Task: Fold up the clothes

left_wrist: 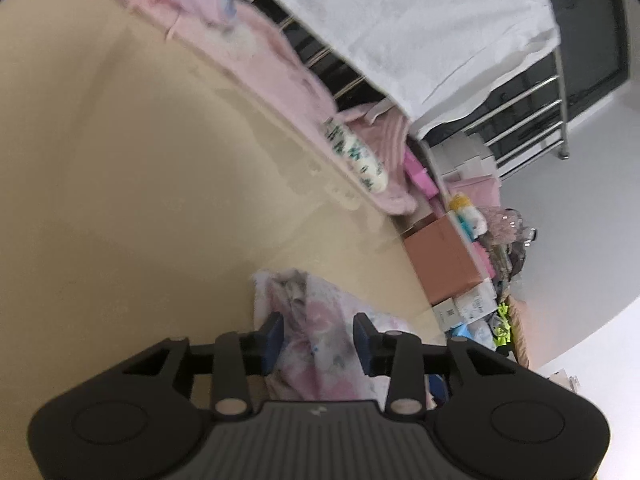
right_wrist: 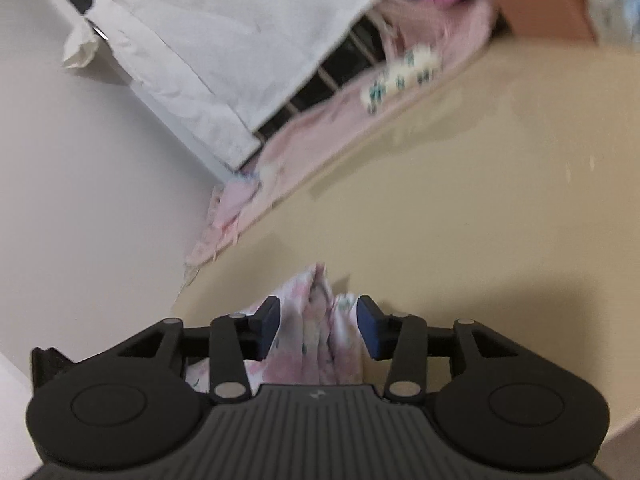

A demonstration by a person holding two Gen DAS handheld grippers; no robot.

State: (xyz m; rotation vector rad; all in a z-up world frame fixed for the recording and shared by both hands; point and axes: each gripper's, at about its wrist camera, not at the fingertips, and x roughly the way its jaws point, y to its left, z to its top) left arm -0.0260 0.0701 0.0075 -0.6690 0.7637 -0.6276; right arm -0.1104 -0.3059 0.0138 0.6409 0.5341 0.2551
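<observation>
One beige table [left_wrist: 120,180] is filling most of both views, its surface lying bare across the middle. One large white sheet [left_wrist: 420,32] is hanging over a metal rail rack [left_wrist: 532,120] beyond the table's far edge. Along that far edge a row of pink clothes [left_wrist: 260,60] is lying piled, blurred, so I cannot count the separate pieces; one white cloth with green print [left_wrist: 356,152] is sitting on top of that pile. One brown cardboard box [left_wrist: 444,260] is standing just past the table's corner, with smaller boxes and mixed clutter beside it, too small to tell apart.

One pink floral garment [left_wrist: 316,320] is lying bunched on the near part of the table, and both tools are meeting it. In the left wrist view, the left hand-held gripper [left_wrist: 319,338] is standing with its two blue-padded fingers [left_wrist: 274,340] spread apart, the floral cloth running between them; the pads are sitting beside the cloth but not pinching it. In the right wrist view, the right hand-held gripper [right_wrist: 319,330] is likewise standing spread, with a raised ridge of the same garment [right_wrist: 316,320] rising between its two fingers [right_wrist: 368,332], a gap showing between the right pad and the cloth.
</observation>
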